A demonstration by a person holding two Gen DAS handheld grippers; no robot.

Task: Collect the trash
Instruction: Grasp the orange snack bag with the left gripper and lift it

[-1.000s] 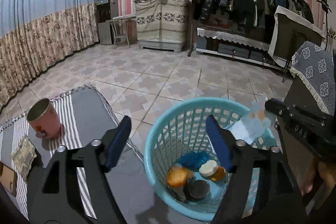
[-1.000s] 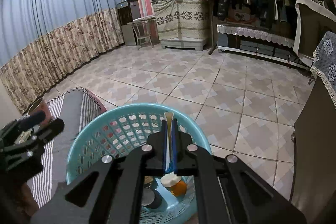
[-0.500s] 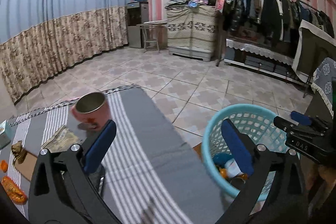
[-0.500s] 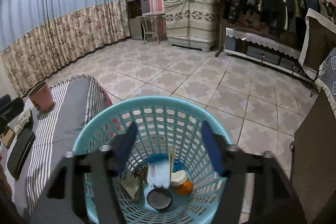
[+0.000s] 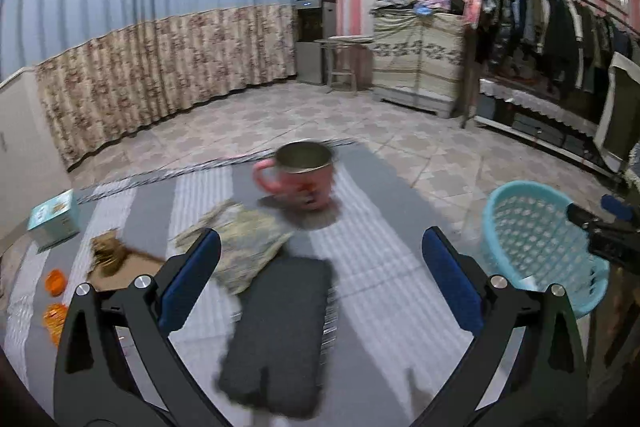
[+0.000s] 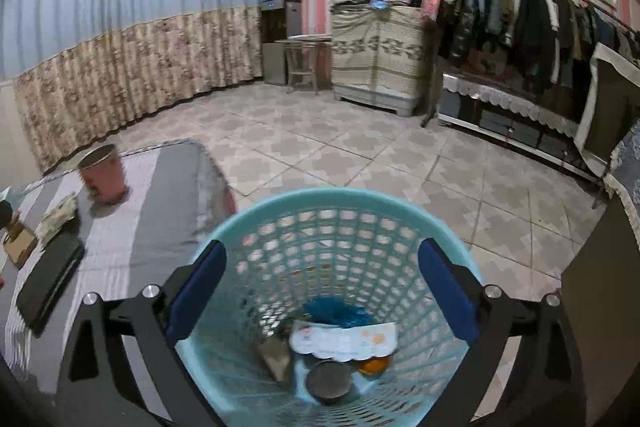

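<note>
The left gripper (image 5: 320,267) hangs over the grey-and-white striped cloth-covered table (image 5: 384,227), its blue-padded jaws spread wide after just opening, nothing between them. Below it on that table lies a flat dark grey rectangular case (image 5: 280,331), with a crumpled beige patterned wrapper (image 5: 244,247) touching the case's far left corner and a pink metal-rimmed mug (image 5: 300,179) beyond. Off the table's right edge stands the light blue perforated plastic basket (image 5: 536,239), the black tip of the right gripper (image 5: 608,227) just over its rim.
</note>
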